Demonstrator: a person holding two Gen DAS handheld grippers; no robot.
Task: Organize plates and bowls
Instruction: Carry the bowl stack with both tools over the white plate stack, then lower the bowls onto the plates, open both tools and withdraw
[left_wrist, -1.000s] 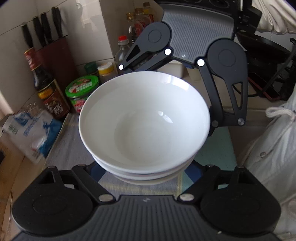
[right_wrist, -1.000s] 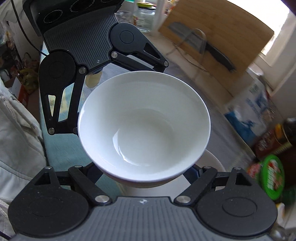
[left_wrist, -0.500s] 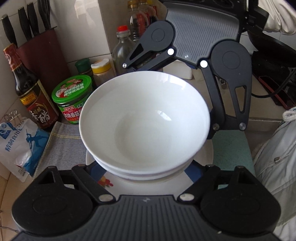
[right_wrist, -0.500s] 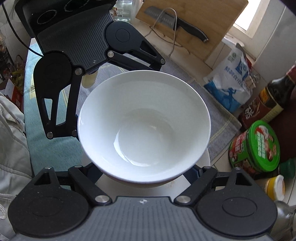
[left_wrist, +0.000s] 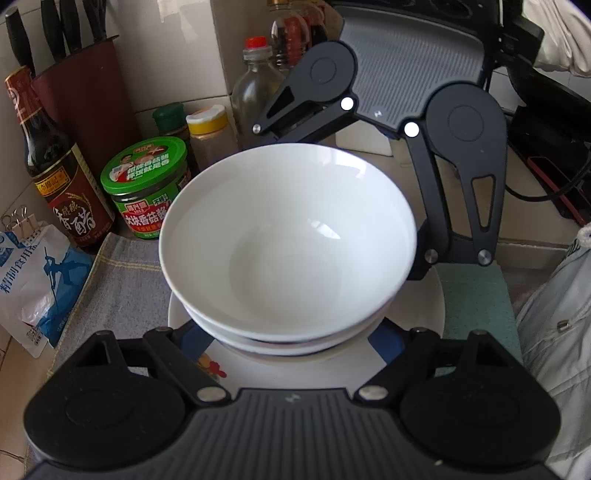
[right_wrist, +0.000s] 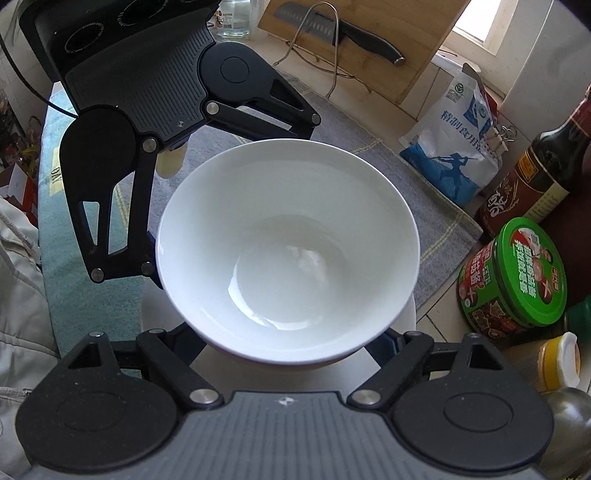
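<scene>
the stacked white bowls (left_wrist: 288, 251) were seen held from opposite sides, the left gripper (left_wrist: 291, 343) clenched on the near side of the stack in its own view and the right gripper (right_wrist: 295, 350) clenched on the side facing it, each tool's black linkage showing across the bowls in the other's camera. compared with a second before, the whole load had been carried down and over: the counter had come much nearer, and a white plate (left_wrist: 424, 314) with a blue and floral pattern, barely visible earlier, was now spread directly beneath the stack on the grey dish towel (left_wrist: 122, 280). the green-lidded jar (left_wrist: 147, 177) and the dark vinegar bottle (left_wrist: 55, 177) had grown larger at the left. whether the lowest bowl was already touching the plate could not be told, the base being hidden. it was judged that the bowls were nearly set on the plate, with a gentle final lowering and release remaining; an uneven let-go could tip the stack.
</scene>
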